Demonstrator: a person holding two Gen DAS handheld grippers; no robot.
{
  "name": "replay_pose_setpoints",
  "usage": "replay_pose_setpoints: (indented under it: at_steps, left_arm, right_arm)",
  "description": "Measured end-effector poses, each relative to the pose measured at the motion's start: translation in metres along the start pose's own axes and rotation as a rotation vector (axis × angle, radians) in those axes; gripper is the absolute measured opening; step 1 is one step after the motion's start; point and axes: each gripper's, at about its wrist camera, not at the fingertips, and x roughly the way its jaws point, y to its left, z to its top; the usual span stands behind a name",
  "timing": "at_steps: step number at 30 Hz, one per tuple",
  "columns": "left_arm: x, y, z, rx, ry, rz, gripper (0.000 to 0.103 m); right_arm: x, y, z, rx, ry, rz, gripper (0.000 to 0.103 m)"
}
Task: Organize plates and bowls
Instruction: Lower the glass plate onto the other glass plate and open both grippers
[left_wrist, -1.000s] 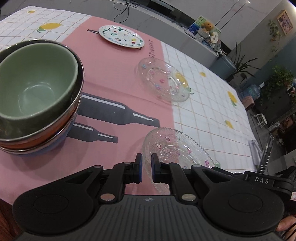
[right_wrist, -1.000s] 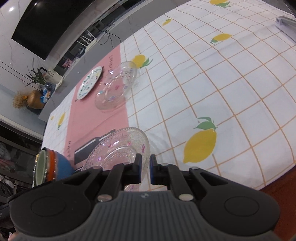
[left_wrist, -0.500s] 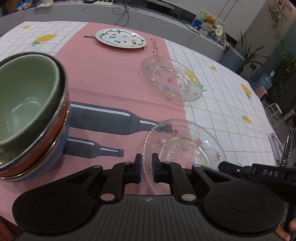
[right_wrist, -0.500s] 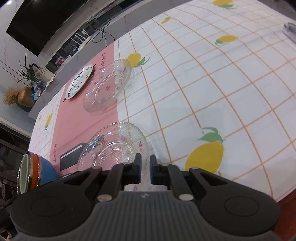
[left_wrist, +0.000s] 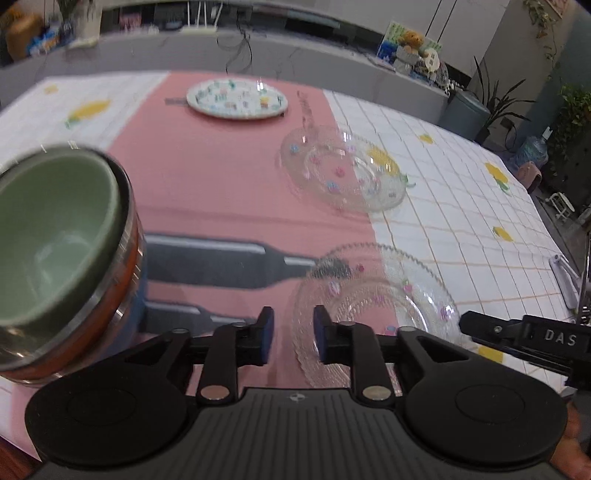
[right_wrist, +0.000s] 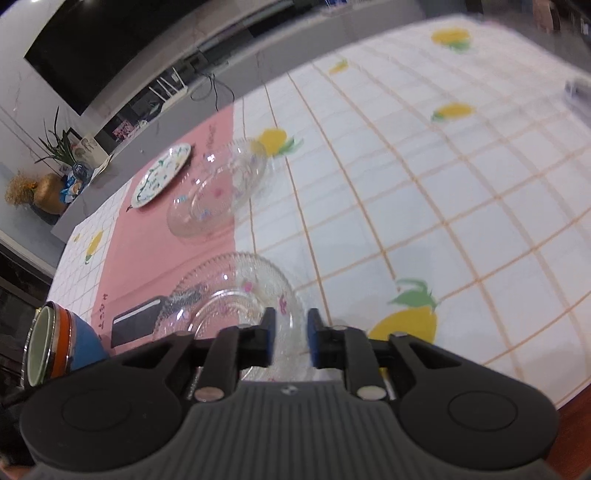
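Left wrist view: left claw (left_wrist: 290, 330) and right claw (right_wrist: 289, 338) just parted — released beside near glass plate (left_wrist: 373, 295).

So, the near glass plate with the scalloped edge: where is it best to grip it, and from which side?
Grip the near glass plate at its raised scalloped rim, on the edge closest to the right hand-held gripper, probably coming in low from the front. It lies flat and shallow, so only the upturned rim gives the pads something to pinch.

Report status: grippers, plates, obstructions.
Left gripper and right gripper just opened, both empty. Near glass plate on the tablecloth, bowl stack to its left. Nothing blocking.
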Motion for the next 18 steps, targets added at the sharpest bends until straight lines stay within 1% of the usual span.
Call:
replay_pose_setpoints:
  at_steps: [2,4,5,6,7,8,9,10,11,12,14,16,17,18]
  left_arm:
    - [-0.008,-0.001,0.003,0.001,-0.02,-0.014,0.038]
    - [-0.015,-0.004,0.005,-0.009,-0.03,-0.035,0.043]
    - [-0.018,-0.005,0.006,-0.014,-0.037,-0.044,0.045]
    - [-0.021,-0.006,0.007,-0.009,-0.044,-0.061,0.047]
    - [-0.023,-0.008,0.008,0.004,-0.05,-0.078,0.048]
    - [-0.026,-0.01,0.009,0.017,-0.057,-0.082,0.05]
    - [-0.028,-0.012,0.011,0.026,-0.065,-0.074,0.053]
    - [-0.03,-0.014,0.012,0.036,-0.07,-0.06,0.061]
    - [-0.031,-0.016,0.014,0.051,-0.073,-0.047,0.064]
    - [-0.033,-0.018,0.016,0.07,-0.084,-0.041,0.065]
    - [-0.038,-0.023,0.018,0.11,-0.144,-0.028,0.065]
    - [-0.044,-0.029,0.019,0.15,-0.232,-0.002,0.066]
    - [-0.047,-0.031,0.02,0.17,-0.263,0.006,0.067]
    - [-0.048,-0.034,0.022,0.187,-0.291,0.004,0.073]
  right_arm:
    - [-0.008,0.005,0.0,-0.037,-0.036,-0.022,0.027]
    - [-0.016,0.012,-0.002,-0.078,-0.079,-0.047,0.033]
    - [-0.021,0.016,-0.003,-0.104,-0.103,-0.063,0.035]
    - [-0.025,0.02,-0.005,-0.132,-0.127,-0.088,0.037]
    - [-0.028,0.025,-0.006,-0.158,-0.148,-0.124,0.043]
    - [-0.031,0.028,-0.008,-0.185,-0.165,-0.159,0.044]
    - [-0.034,0.032,-0.009,-0.211,-0.182,-0.184,0.045]
    - [-0.037,0.034,-0.01,-0.229,-0.201,-0.201,0.045]
    - [-0.04,0.034,-0.01,-0.236,-0.214,-0.213,0.045]
    - [-0.042,0.034,-0.01,-0.237,-0.221,-0.221,0.045]
    - [-0.046,0.033,-0.009,-0.223,-0.237,-0.226,0.045]
    - [-0.049,0.032,-0.008,-0.212,-0.253,-0.222,0.045]
    - [-0.049,0.032,-0.007,-0.214,-0.258,-0.226,0.045]
    - [-0.048,0.034,-0.007,-0.219,-0.26,-0.231,0.045]
